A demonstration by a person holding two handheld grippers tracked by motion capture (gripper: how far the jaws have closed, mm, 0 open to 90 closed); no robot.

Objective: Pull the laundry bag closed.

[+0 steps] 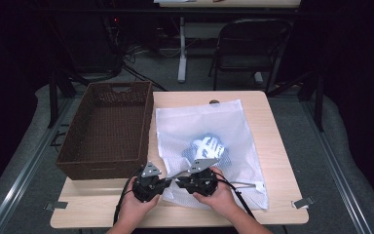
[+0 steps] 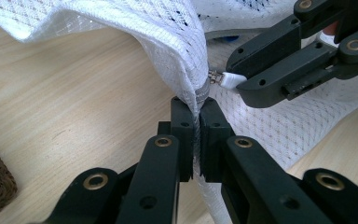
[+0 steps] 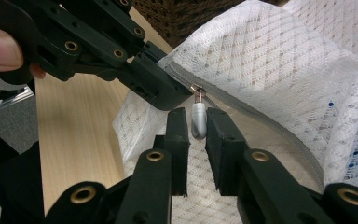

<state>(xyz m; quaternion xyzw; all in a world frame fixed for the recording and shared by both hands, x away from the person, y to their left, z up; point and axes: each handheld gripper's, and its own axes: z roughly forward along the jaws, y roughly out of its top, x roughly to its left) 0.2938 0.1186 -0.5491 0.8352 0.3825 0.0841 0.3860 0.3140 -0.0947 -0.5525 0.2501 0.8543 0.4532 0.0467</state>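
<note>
— Mesh is making up the whole laundry bag (image 1: 209, 141); it is lying flat over the middle and right of the desk (image 1: 272, 126), its near edge reaching toward the desk's front edge, with a blue-and-white cloth (image 1: 207, 147) showing through it. It is looking light, limp and floppy, so it is sagging wherever nobody is holding it.

— So where should it be taken hold of?

— By the seam beside the zip. The left gripper (image 2: 196, 135) is already squeezing its jaws together on that seam, lifting the fabric into a ridge. The right gripper (image 3: 196, 135) is standing with its jaws slightly apart around the little silver zip pull (image 3: 198, 120); I am not seeing the pads pressing on it yet. That pull is looking small, smooth and likely slippery.

— And the surroundings?

— Pale wood is giving the desk a smooth top. A brown woven basket (image 1: 108, 129) is sitting along the left edge. Beyond the far edge a folding chair (image 1: 251, 46) is standing on a grey floor, in a dim room.
</note>
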